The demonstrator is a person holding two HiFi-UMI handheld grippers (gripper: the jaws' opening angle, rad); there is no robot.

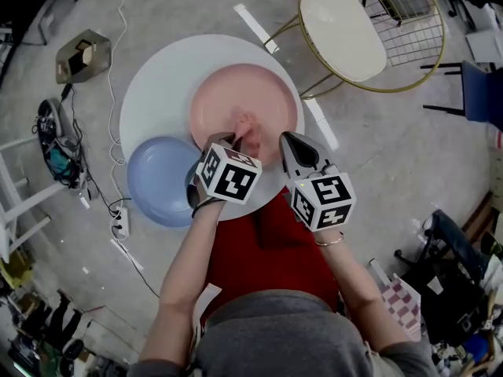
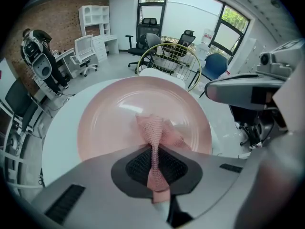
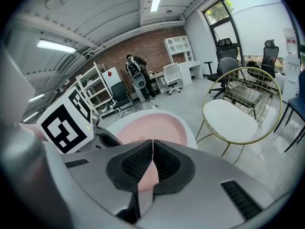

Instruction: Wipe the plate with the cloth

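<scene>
The pink plate (image 1: 244,93) lies on a round white table (image 1: 153,93); it fills the middle of the left gripper view (image 2: 109,113). My left gripper (image 1: 236,140) is shut on a pink mesh cloth (image 2: 155,132), and the cloth's free end rests bunched on the plate's near part (image 1: 247,130). Just to its right, my right gripper (image 1: 288,141) hovers over the plate's near right rim, shut with nothing between its jaws. Pink plate (image 3: 150,125) shows beyond and through the gap behind those jaws (image 3: 152,149).
A blue plate (image 1: 157,181) sits on the table's near left edge. A gold wire chair with a white seat (image 1: 342,30) stands right of the table. Cables and a power strip (image 1: 119,223) lie on the floor at left.
</scene>
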